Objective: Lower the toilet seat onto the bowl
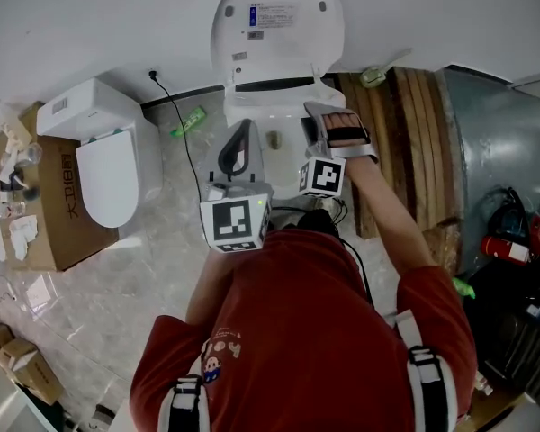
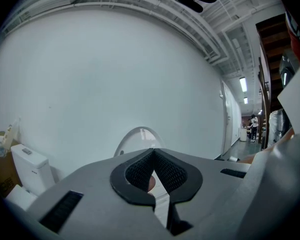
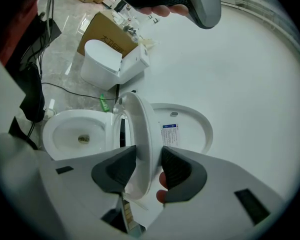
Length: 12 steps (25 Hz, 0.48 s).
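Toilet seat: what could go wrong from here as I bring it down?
1. The right gripper holds only the thin rim of the toilet seat; it may slip free and slam onto the bowl.
2. The left gripper is shut and aimed at the wall, away from the seat, so nothing would catch it.

Red short-sleeved shirt [image 1: 306, 318], small cartoon print [image 1: 212, 367] on chest. White shoulder straps [image 1: 407, 329] with black buckles [image 1: 420, 358]. Left gripper [image 2: 152, 153] and right gripper [image 3: 146, 163]: grey bodies, black ribbed pads [image 2: 136, 175], black-and-white marker cube [image 1: 234, 223] on each.
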Each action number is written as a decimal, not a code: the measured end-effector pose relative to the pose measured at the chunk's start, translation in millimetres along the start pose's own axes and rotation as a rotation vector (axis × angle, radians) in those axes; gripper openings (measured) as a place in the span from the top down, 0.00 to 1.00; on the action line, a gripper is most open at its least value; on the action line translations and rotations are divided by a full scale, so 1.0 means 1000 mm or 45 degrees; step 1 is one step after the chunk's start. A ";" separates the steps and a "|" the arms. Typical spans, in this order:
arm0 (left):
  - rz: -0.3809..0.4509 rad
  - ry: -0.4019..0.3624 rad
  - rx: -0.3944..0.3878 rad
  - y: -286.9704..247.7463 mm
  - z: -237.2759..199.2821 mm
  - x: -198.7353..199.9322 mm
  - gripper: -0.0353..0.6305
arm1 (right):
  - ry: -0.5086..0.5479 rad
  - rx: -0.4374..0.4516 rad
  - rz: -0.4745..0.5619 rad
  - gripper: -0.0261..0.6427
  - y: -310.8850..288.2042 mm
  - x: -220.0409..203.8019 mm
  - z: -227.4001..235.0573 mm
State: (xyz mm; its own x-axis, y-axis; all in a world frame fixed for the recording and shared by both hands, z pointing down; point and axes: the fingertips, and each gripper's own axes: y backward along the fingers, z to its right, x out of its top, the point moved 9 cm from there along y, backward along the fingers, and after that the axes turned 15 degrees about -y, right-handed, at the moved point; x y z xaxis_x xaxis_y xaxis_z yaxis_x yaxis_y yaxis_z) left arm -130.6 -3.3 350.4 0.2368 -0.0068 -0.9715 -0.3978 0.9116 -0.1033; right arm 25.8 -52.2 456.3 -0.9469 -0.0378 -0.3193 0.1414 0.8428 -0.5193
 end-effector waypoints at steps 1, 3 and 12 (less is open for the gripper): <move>-0.007 0.009 0.013 0.001 0.001 -0.001 0.93 | 0.008 0.005 0.003 0.71 0.002 -0.001 -0.002; -0.016 0.026 0.034 0.003 0.003 -0.002 0.93 | 0.013 0.023 0.012 0.72 0.004 -0.004 -0.006; -0.052 0.019 0.079 0.012 0.009 -0.009 0.93 | 0.012 0.109 0.016 0.74 0.016 -0.010 -0.026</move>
State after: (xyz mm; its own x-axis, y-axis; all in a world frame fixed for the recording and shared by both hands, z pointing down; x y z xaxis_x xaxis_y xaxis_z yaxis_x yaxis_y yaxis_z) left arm -128.9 11.2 359.9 0.2384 -0.0502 -0.9699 -0.3321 0.9342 -0.1300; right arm 30.3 -24.2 471.5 -0.9476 -0.0220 -0.3188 0.1772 0.7941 -0.5814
